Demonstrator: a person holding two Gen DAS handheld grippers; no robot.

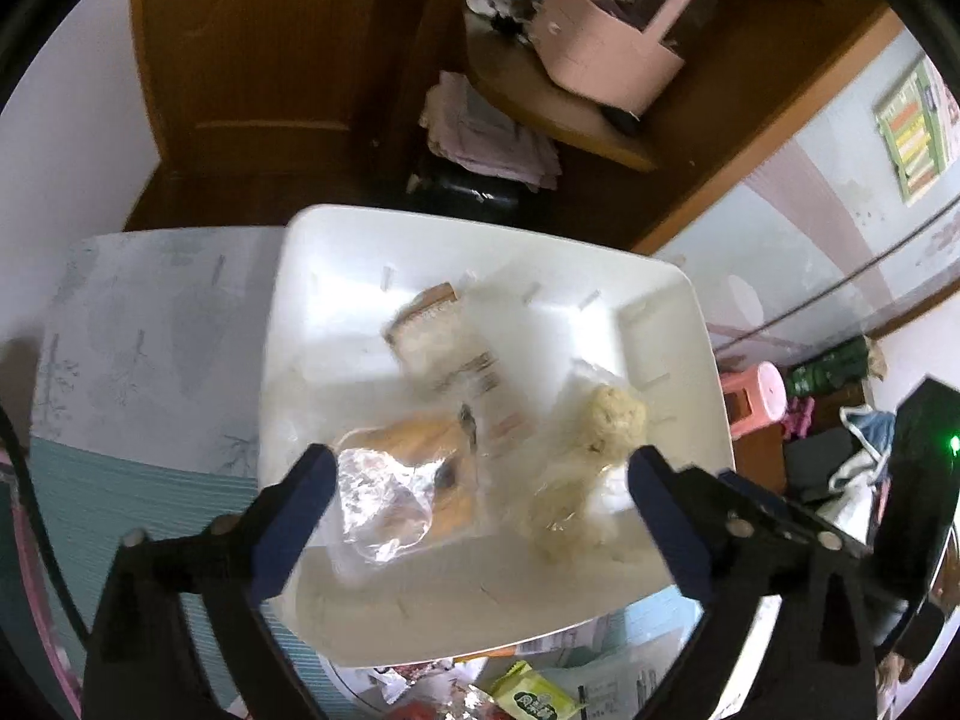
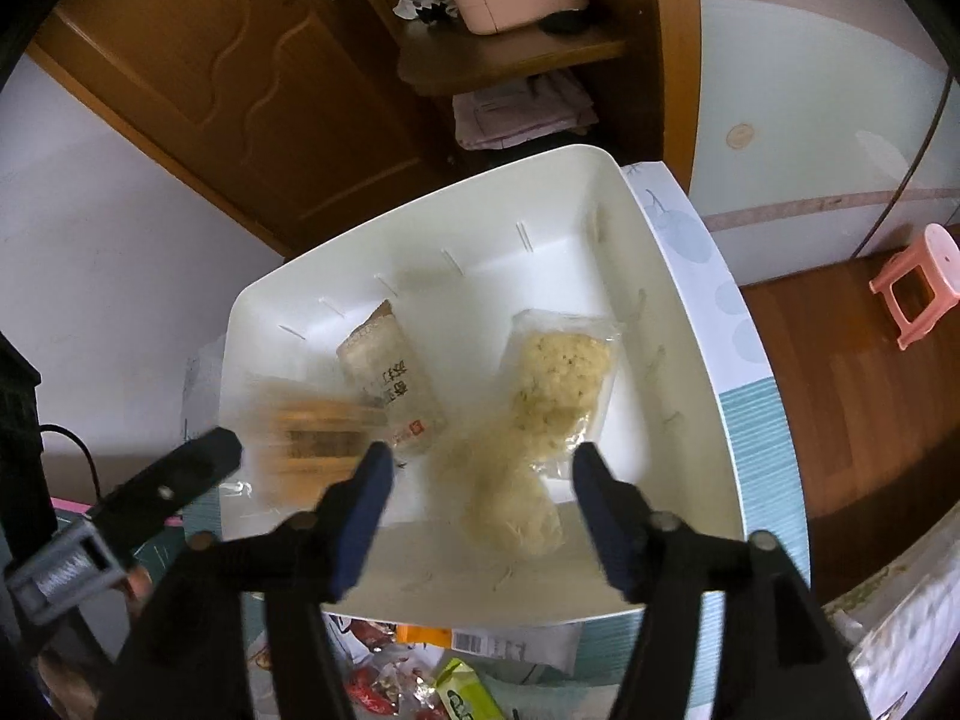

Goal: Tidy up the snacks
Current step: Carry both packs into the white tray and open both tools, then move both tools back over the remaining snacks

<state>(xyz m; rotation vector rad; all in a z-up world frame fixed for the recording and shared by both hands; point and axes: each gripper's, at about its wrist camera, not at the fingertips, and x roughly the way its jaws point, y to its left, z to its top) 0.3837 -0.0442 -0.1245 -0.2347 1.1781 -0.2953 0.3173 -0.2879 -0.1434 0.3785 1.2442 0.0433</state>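
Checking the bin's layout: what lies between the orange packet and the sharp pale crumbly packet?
In the right wrist view, a beige printed wrapper lies between orange packet and crumbly packet.

White bin (image 2: 600,192), plain, no pattern. Packets in it: orange-brown one (image 1: 420,438) with a silver foil end, a clear-wrapped pale yellow crumbly one (image 2: 561,378), a beige one with dark print (image 2: 390,372), and a blurred cream one (image 2: 510,510) at lower centre. Both claws black with dark blue pads (image 1: 300,510) (left claw (image 1: 480,516), right claw (image 2: 480,510)). Table (image 1: 138,312) cover grey-white with faint leaf print, teal ribbed band below. Green packet (image 2: 462,696) at bottom edge. Pink stool (image 2: 918,282) right, brown wooden door (image 2: 240,78) upper left.
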